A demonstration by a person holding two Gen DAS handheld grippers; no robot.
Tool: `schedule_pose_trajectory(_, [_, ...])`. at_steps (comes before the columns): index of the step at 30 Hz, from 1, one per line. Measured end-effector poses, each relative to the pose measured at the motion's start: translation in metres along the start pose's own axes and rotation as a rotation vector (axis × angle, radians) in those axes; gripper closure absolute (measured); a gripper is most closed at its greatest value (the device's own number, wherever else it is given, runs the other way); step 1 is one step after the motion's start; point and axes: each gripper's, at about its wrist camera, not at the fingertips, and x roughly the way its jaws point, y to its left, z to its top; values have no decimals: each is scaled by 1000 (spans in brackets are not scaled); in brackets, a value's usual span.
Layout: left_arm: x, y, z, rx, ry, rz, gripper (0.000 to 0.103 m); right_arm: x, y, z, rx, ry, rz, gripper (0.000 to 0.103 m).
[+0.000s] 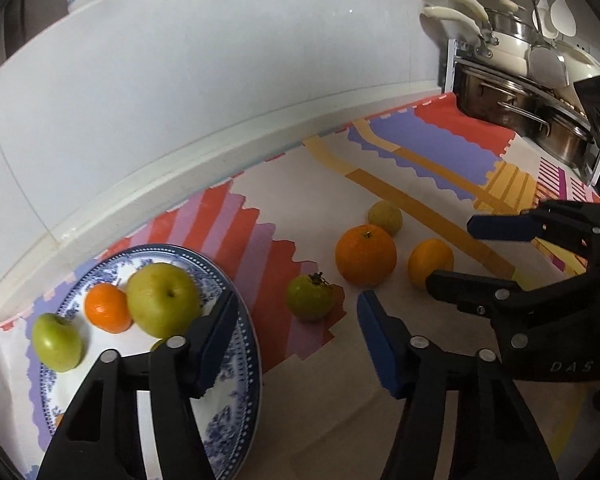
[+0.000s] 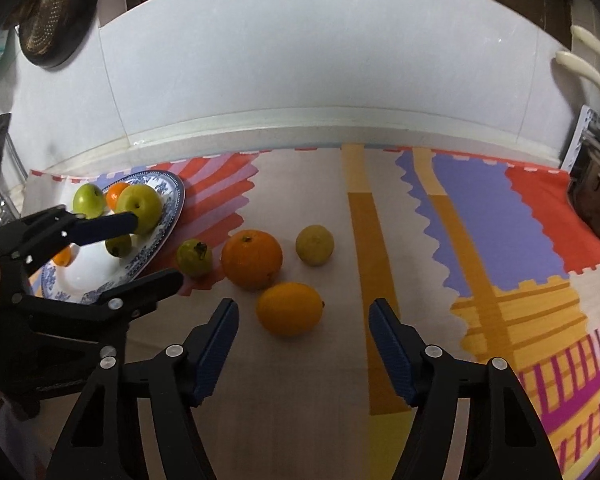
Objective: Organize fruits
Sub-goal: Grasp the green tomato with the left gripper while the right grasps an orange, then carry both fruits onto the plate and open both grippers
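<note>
White-tiled wall behind a table under patterned cloth. Right hand-held gripper wide open, empty; lemon lies dead ahead at frame centre, long axis crosswise. Left hand-held gripper open, empty, beside plate, farther off.

Patterned tablecloth on counter, blue-white plate, orange, lemon, guava

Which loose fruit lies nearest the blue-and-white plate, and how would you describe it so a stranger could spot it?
Find the blue-and-white patterned plate at the left of the colourful patterned cloth. Just off its rim lies a small green fruit, beside the big round orange. Alone among the loose fruit, it is green with a dark dried calyx on top.
</note>
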Motion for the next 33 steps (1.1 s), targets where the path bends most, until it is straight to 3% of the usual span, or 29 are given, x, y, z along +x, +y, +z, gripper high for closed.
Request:
schedule_pose_trajectory(11, [22, -2, 4, -19, 43, -13, 62, 14, -5, -1, 44, 42, 61, 52])
schedule_pose_trajectory(15, [24, -2, 4, -22, 51, -21, 72, 16, -4, 0, 44, 45, 72, 62])
schedule_pose_trajectory(33, [-24, 4, 4, -97, -24, -17, 73, -6, 6, 2, 34, 3, 94, 62])
